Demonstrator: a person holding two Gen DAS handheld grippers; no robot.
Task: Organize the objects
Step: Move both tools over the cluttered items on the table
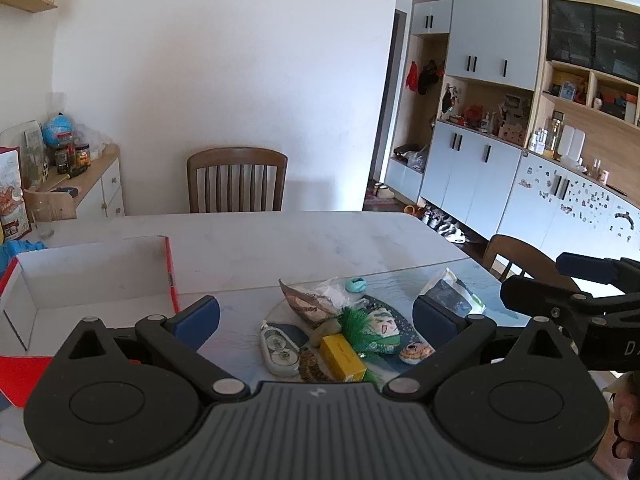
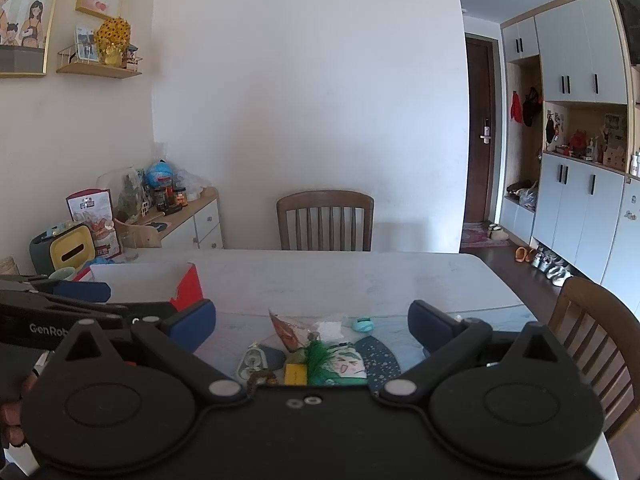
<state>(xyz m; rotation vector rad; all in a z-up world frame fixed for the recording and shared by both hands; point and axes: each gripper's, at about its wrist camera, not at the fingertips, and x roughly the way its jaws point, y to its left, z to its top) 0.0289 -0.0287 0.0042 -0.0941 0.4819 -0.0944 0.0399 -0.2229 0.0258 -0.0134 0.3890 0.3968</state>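
Both tongs, left (image 1: 316, 316) & right (image 2: 312, 320), are spread wide, holding nothing. Little things (image 1: 340, 336) sit piled on the surface, box (image 1: 92, 276) nearby on the left. Looks like step 1: pick one up.

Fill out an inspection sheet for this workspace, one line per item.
Surface: pale marble-look table, bare at the far end.
Job's things: open white box with red sides at left; small pile at the near edge, including a yellow box, green feather, mint clip.
Clutter: glass, snack bag.
Grippers: left gripper and right gripper open, empty.
Cables: nothing seen.
Surroundings: wooden chair, sideboard, grey cabinets.
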